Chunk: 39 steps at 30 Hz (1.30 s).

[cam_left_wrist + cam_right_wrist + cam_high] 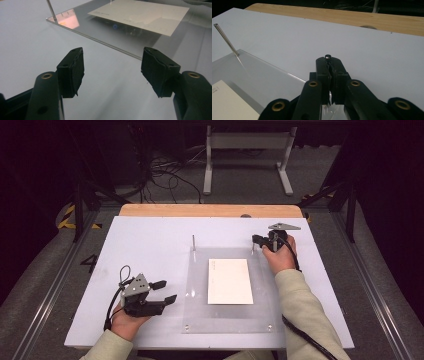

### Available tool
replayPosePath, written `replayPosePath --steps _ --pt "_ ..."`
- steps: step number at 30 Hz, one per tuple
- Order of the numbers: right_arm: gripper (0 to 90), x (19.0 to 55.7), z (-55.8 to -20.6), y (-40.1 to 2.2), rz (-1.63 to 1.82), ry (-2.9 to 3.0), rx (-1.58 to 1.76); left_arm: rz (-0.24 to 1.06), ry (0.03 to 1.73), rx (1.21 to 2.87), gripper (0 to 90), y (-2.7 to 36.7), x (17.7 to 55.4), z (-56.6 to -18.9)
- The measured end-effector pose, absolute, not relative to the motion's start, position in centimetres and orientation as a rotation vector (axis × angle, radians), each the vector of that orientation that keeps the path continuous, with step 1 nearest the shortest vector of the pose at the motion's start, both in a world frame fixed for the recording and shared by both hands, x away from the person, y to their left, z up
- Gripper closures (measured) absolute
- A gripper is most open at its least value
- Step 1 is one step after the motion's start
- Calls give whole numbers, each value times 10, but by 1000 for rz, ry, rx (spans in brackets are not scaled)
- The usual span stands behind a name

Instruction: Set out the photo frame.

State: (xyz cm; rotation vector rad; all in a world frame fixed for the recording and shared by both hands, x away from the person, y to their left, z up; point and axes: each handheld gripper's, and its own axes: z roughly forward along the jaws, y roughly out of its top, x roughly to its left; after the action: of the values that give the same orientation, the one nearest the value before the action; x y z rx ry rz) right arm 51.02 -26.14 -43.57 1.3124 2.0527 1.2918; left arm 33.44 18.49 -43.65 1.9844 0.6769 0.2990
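A clear acrylic plate (197, 312) lies on the white board, with a cream card (230, 281) flat on it. Thin metal pins stand at its two far corners. My right gripper (256, 240) is at the far-right pin (252, 249) and shut on it; in the right gripper view the pin's tip (327, 56) pokes up between the closed jaws of the gripper (329, 68). The other pin (194, 242) stands free. My left gripper (167, 290) rests open near the plate's front-left edge, and in its own view the gripper (112, 72) holds nothing, facing the plate (100, 32) and card (140, 12).
The white board (150, 240) covers a wooden table whose far edge (210, 210) shows behind it. Bare board lies left of the plate and behind it. Beyond the table are a floor with cables and a white stand (247, 142).
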Motion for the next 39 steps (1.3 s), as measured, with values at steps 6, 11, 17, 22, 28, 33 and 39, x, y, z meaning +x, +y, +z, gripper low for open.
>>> replayPosePath --steps 6,11,17,22,28,33,39 --pt "862 515 -437 -263 1321 2046 1348 329 637 1987 286 184 331 -437" --pt "862 519 -437 -264 1334 2042 1377 349 604 1973 224 183 329 -437" --pt "862 522 -439 -265 1361 2026 1408 367 539 1952 156 176 328 -436" --pt "862 523 -439 -264 1358 2027 1416 394 478 1953 128 168 326 -435" --pt "862 524 -438 -264 1354 2031 1427 415 401 1926 92 159 327 -432" --pt "861 524 -439 -265 1361 2026 1434 424 327 1906 74 149 328 -432" --pt "861 525 -438 -264 1349 2027 1439 435 255 1879 68 137 329 -429"
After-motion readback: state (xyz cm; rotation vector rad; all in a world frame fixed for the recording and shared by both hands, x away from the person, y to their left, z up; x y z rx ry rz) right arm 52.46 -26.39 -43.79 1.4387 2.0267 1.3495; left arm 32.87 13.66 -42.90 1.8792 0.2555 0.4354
